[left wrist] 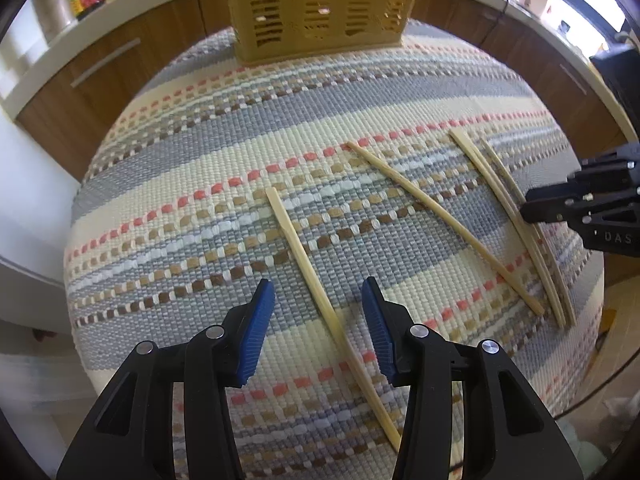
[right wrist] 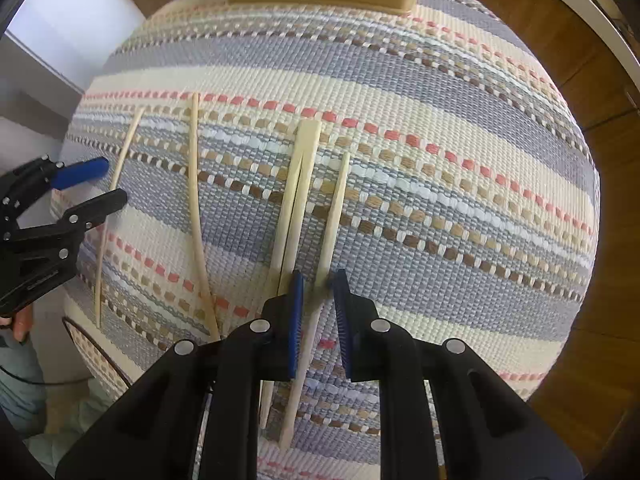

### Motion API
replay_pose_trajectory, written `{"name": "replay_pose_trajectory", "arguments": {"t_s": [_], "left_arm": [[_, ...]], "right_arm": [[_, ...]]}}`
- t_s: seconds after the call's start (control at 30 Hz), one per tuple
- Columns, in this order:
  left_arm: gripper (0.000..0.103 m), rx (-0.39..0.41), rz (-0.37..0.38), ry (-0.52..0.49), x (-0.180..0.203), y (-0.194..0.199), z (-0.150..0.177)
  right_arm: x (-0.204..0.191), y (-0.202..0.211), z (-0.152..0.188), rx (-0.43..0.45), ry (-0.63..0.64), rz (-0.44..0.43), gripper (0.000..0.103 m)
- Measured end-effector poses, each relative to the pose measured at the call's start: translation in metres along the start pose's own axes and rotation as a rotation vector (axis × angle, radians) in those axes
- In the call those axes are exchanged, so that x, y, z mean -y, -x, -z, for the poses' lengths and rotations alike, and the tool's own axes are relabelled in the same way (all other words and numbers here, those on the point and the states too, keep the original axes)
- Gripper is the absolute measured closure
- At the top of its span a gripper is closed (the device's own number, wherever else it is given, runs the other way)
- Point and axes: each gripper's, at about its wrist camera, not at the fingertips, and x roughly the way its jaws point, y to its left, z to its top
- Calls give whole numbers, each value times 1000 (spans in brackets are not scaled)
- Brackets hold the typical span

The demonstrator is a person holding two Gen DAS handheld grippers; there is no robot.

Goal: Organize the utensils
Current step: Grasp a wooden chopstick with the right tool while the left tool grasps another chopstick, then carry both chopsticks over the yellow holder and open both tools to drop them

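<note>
Right gripper (right wrist: 318,280) fingers pinch one chopstick (right wrist: 334,216); left gripper (left wrist: 318,292) fingers, open, straddle another chopstick (left wrist: 304,256)—center, then squeeze.

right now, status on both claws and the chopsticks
Left claw open, straddling one chopstick, no grip. Right claw nearly shut around the rightmost chopstick, contact unclear. Five chopsticks on the mat; basket path clear.

A worktop covered by a striped woven mat (left wrist: 280,128) is carrying five pale wooden chopsticks: one (left wrist: 304,264) lying at lower centre of the left wrist view, one (left wrist: 440,220) lying diagonally right of centre, three (left wrist: 504,204) bunching at the right. A yellow slotted basket (left wrist: 320,4) is standing at top centre.
</note>
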Motion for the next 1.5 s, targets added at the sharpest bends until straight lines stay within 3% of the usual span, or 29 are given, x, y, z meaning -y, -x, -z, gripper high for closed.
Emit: {"name": "replay_pose_trajectory", "arguments": {"t_s": [0.13,0.2,0.23,0.27,0.6,0.87,1.2,1.37,1.5], "left_arm": [[57,-63,-34,-39,7,-3,-8],[68,-71,-41,-36,7,-2,-10],[89,-72,-54,-33,9,-2,-12],[94,-74,-63,-27,9,-2,-14],[99,-23,-13,13,5,7,-18],[99,298,34,55,-1,98,-38],[99,742,56,54,2,216,-84],[99,902,52,72,6,240,-109],[99,1034,105,108,-7,245,-124]], "right_arm": [[-10,-6,-18,-34,41,38,91],[-17,-8,-22,-29,49,52,96],[-17,-8,-22,-25,48,44,98],[-16,-8,-22,-22,43,27,98],[6,15,-4,71,34,-35,99],[19,102,-1,333,57,-91,99],[13,223,-19,823,49,-111,99],[28,260,-36,1017,-7,-148,99],[37,276,-52,1147,-47,-116,99]]}}
